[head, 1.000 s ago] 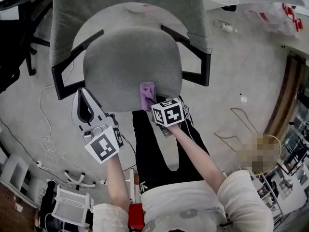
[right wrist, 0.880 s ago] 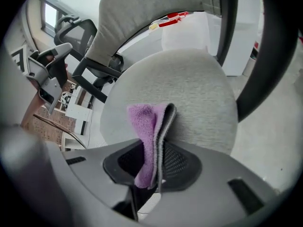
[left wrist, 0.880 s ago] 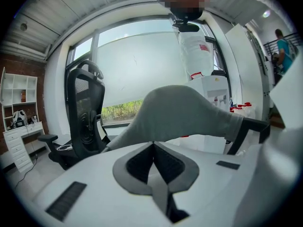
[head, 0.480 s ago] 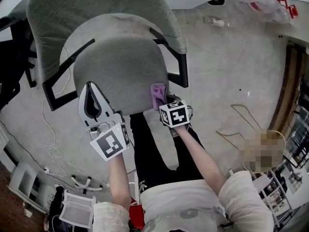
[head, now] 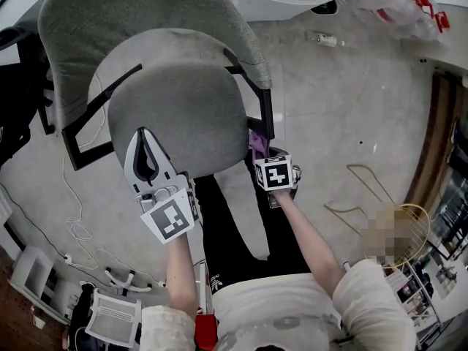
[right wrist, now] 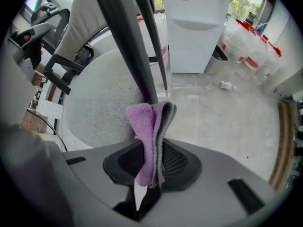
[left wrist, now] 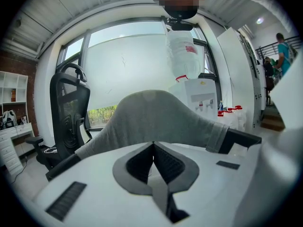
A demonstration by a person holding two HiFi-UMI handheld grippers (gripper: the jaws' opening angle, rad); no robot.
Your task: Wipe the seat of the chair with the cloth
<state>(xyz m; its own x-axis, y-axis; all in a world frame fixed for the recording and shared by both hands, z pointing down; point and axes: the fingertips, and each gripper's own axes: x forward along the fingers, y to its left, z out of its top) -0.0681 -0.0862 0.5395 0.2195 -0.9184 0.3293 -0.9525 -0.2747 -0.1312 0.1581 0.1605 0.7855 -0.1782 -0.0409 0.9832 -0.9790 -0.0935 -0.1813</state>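
The grey chair seat (head: 175, 112) lies below me, its backrest (head: 139, 20) beyond it. In the right gripper view the seat (right wrist: 97, 103) shows to the left. My right gripper (head: 262, 152) is shut on a folded purple cloth (head: 257, 142), which stands up between its jaws (right wrist: 150, 126). It hangs just off the seat's right front edge, beside the black armrest post (right wrist: 137, 56). My left gripper (head: 142, 134) is shut with nothing in it, over the seat's front left edge. The left gripper view faces the backrest (left wrist: 156, 117).
A black office chair (head: 14, 86) stands at the left. Cables (head: 77, 218) and a white rack (head: 110, 316) lie on the floor at lower left. A wire hoop (head: 365, 189) lies on the right. A white appliance (right wrist: 196, 27) and bottles stand beyond the chair.
My right gripper has carried the cloth rightward from the seat's front edge to just off its right side by the armrest. The left gripper has moved slightly onto the seat's front.
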